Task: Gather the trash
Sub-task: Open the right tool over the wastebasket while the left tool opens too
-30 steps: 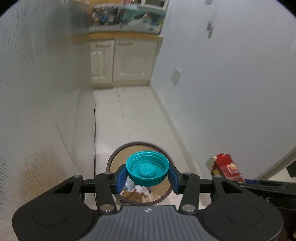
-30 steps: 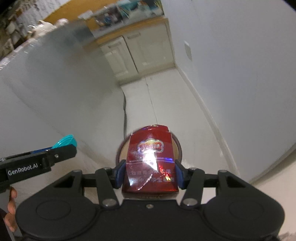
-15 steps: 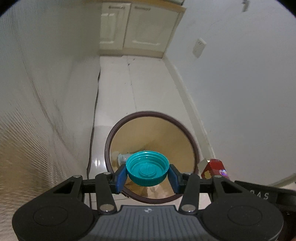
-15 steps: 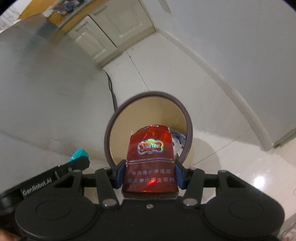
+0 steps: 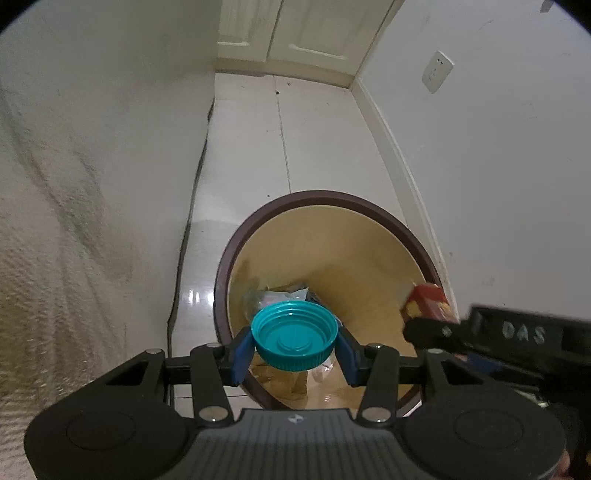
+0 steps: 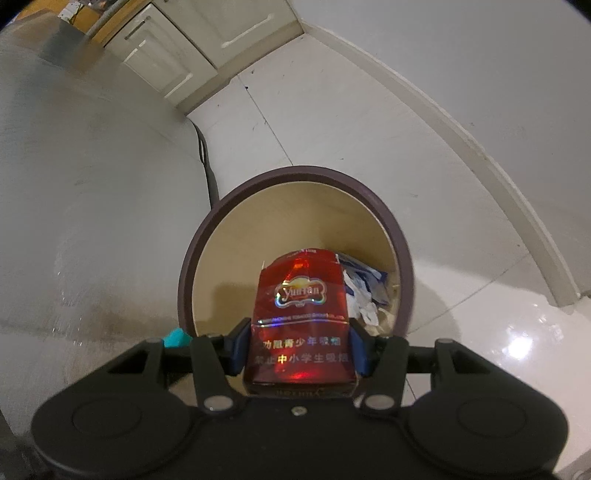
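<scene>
My left gripper (image 5: 294, 347) is shut on a teal plastic cap (image 5: 294, 334), held open side up over the near edge of a round bin with a dark rim (image 5: 221, 266) and tan inside. My right gripper (image 6: 300, 343) is shut on a red cigarette pack (image 6: 301, 314), held upright over the same bin's rim (image 6: 188, 266). The pack also shows in the left wrist view (image 5: 428, 301) at the bin's right edge. The teal cap peeks out in the right wrist view (image 6: 176, 338). Crumpled paper and wrappers (image 6: 364, 295) lie at the bin's bottom.
The bin stands on a glossy white tiled floor (image 5: 295, 133). A white textured surface (image 5: 74, 184) rises close on the left, a white wall with a socket (image 5: 437, 71) on the right. Cream cabinet doors (image 5: 295, 29) close the far end. A dark cable (image 6: 207, 166) runs along the floor.
Both grippers have come down and forward toward the bin, which now looks larger and closer. Each still holds its item. The views have tilted further downward.
</scene>
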